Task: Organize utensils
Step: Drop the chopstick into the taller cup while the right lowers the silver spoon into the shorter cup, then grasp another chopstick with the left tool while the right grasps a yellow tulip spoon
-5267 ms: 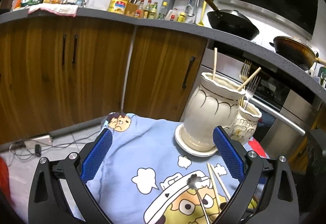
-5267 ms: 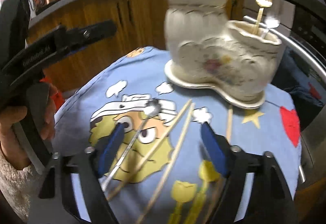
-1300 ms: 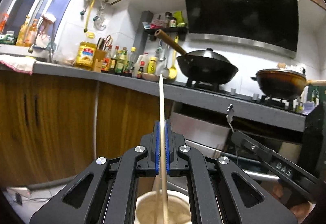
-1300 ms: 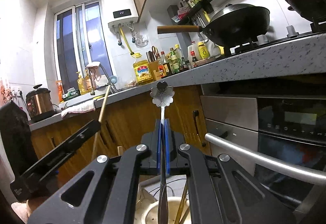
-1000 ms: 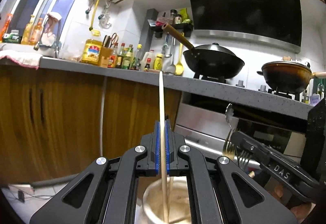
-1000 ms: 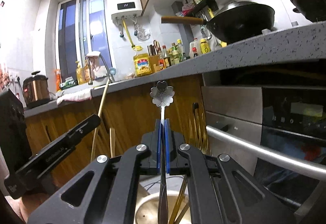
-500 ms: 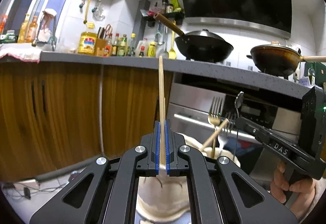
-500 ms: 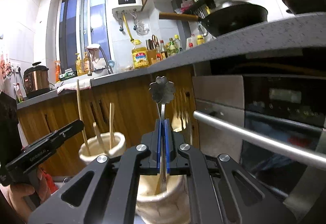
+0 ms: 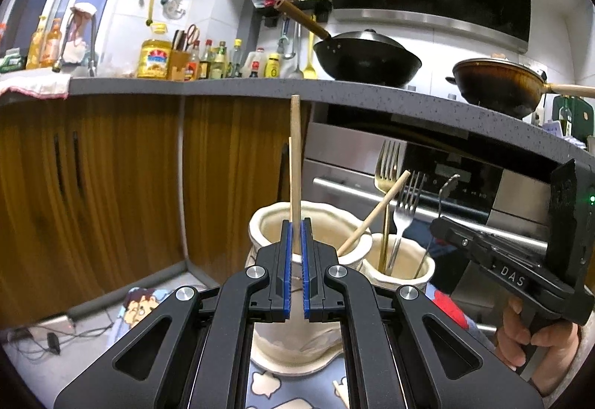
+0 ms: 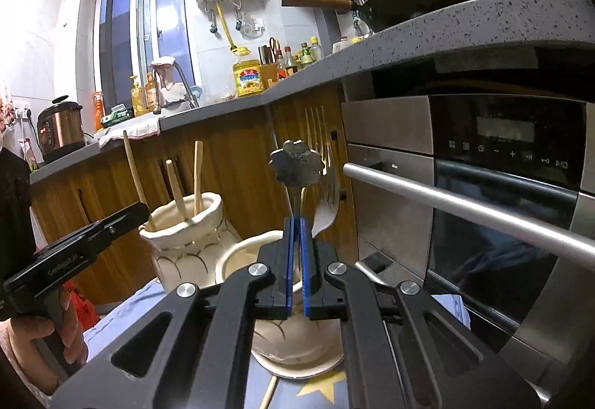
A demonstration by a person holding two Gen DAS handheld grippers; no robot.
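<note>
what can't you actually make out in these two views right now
- Left wrist view: the lower end of the chopstick is hidden behind the left gripper, so whether it reaches the bottom of the tall jar cannot be told.
- Right wrist view: the working end of the flower-handled utensil is hidden by the right gripper and the short jar; spoon or fork is unclear.
- Right wrist view: the oven panel symbols are too small to read.

Tall holder left, short holder touching its right, forks in the short, chopsticks in the tall, oven behind.
</note>
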